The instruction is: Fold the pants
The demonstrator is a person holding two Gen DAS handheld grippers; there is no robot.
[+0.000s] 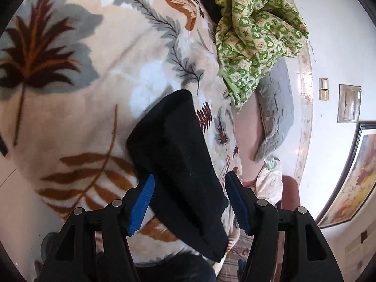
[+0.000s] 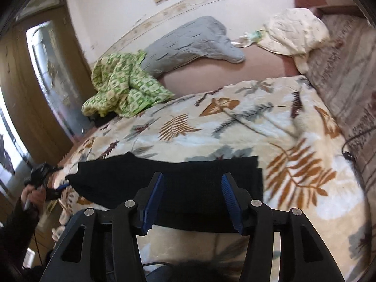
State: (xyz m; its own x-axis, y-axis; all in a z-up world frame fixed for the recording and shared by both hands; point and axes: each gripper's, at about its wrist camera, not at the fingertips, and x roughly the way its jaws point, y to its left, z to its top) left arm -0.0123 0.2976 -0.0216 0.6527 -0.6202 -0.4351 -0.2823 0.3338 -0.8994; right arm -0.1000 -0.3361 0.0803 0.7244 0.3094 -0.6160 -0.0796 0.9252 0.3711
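While the black pants (image 2: 169, 183) lie as a flat folded band on the leaf-print blanket (image 2: 258, 122), both grippers stand released: the right gripper (image 2: 191, 202) has its 2 blue pads (image 2: 226, 195) spread over the cloth without pressing it, and the left gripper (image 1: 188, 202) likewise straddles the folded end in its own view, jaws apart. From the right wrist, the pants sit at 6 o'clock, with the person's left hand (image 2: 33, 197) at 9 o'clock by the cloth's end and a green checked quilt (image 2: 122, 89) at 10 o'clock. A fold looks just laid down, so the let-go step seems in hand. Next likely calls for regripping 1 end and carrying it across.
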